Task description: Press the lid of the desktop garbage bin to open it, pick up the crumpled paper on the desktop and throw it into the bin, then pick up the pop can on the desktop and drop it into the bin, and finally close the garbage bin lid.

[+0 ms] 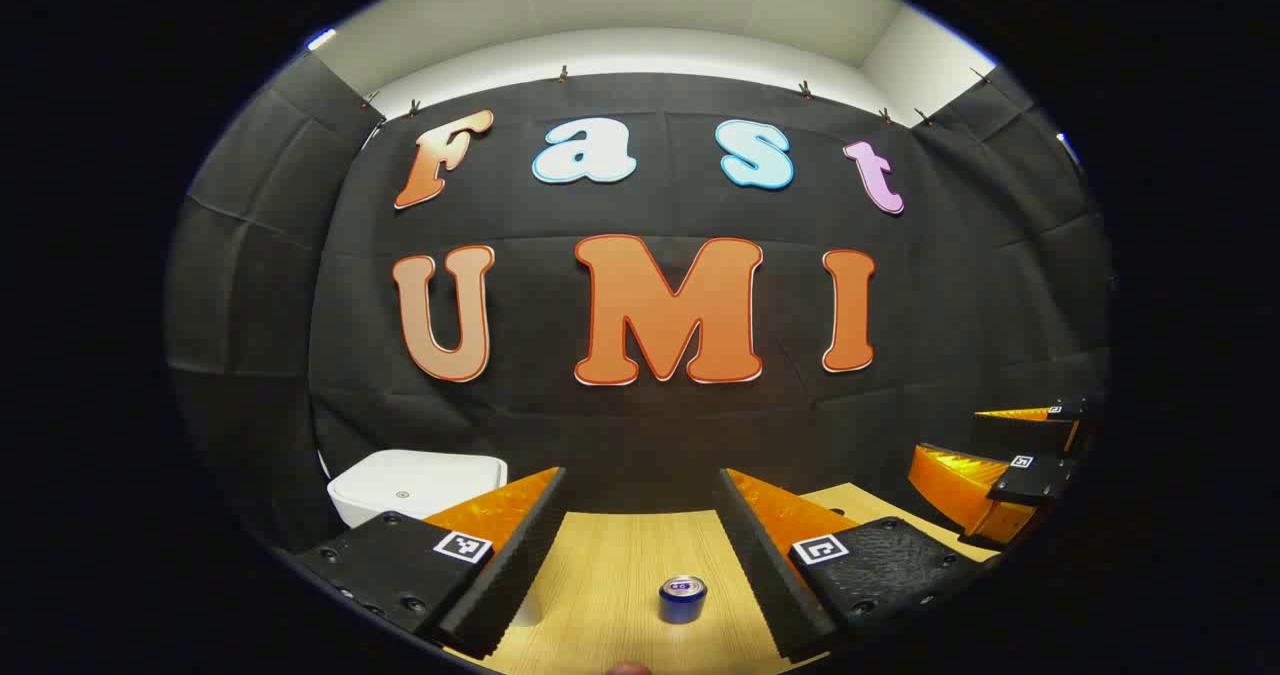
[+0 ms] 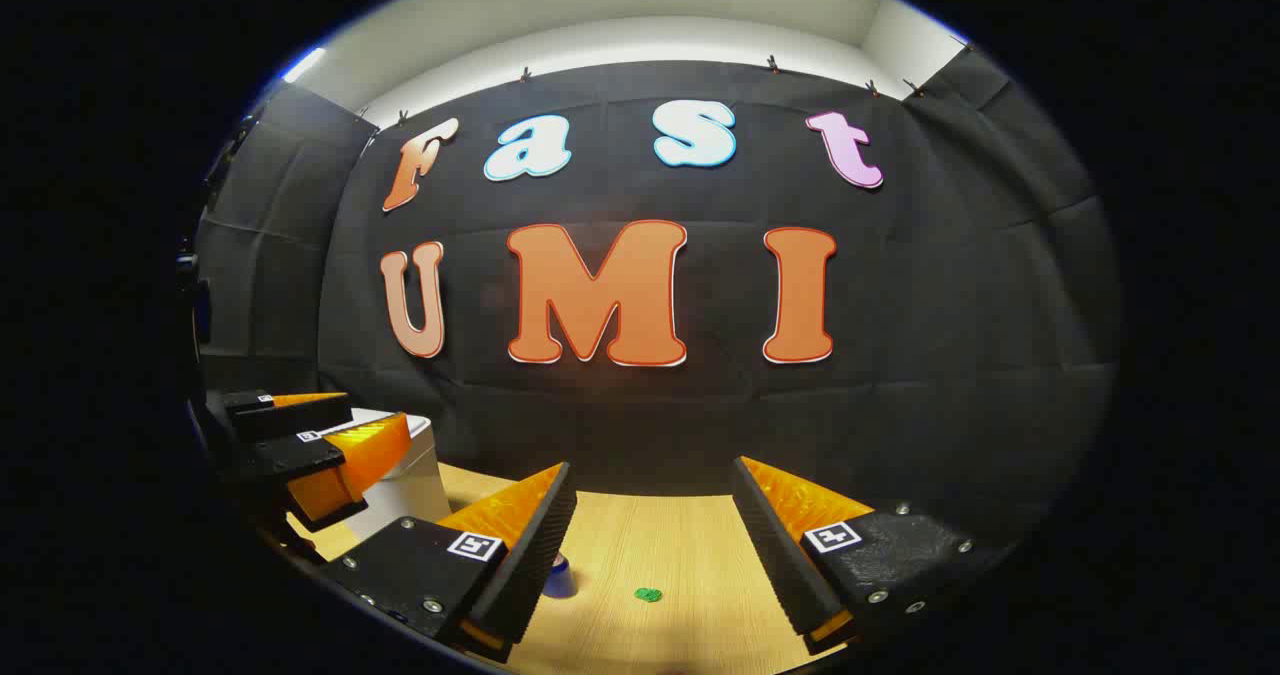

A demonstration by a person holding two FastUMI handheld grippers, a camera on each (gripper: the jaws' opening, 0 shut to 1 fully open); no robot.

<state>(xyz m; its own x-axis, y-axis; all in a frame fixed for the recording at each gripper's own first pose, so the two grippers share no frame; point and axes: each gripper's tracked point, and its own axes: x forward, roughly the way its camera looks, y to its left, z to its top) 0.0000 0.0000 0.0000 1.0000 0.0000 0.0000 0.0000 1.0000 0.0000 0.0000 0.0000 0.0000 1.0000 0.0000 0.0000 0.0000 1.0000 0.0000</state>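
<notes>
Pale wood grain covers the tabletop point(image 1: 620, 565) under both claws. In the left gripper view, the left claw point(image 1: 640, 500) hangs above it with its two fingers spread wide apart and nothing between them. A blue pop can point(image 1: 683, 598) stands upright on the tabletop, below the gap between the fingers and closer to the finger on the view's right side, touching neither. The white garbage bin point(image 1: 415, 485) sits past the finger on the view's left side, against the black cloth wall, with its lid down flat. The right claw point(image 1: 985, 475) shows farther off at the right edge of this view, apart from the can.

In the right gripper view, the right claw point(image 2: 650, 500) is likewise released, fingers wide and empty above the tabletop point(image 2: 680, 555). A small green crumpled paper point(image 2: 648, 594) lies on the wood between its fingers, touching neither. The pop can point(image 2: 560, 577) peeks out just behind the left-side finger, mostly hidden. Farther left, the left claw point(image 2: 330, 435) hovers in front of the garbage bin point(image 2: 410, 485).
</notes>
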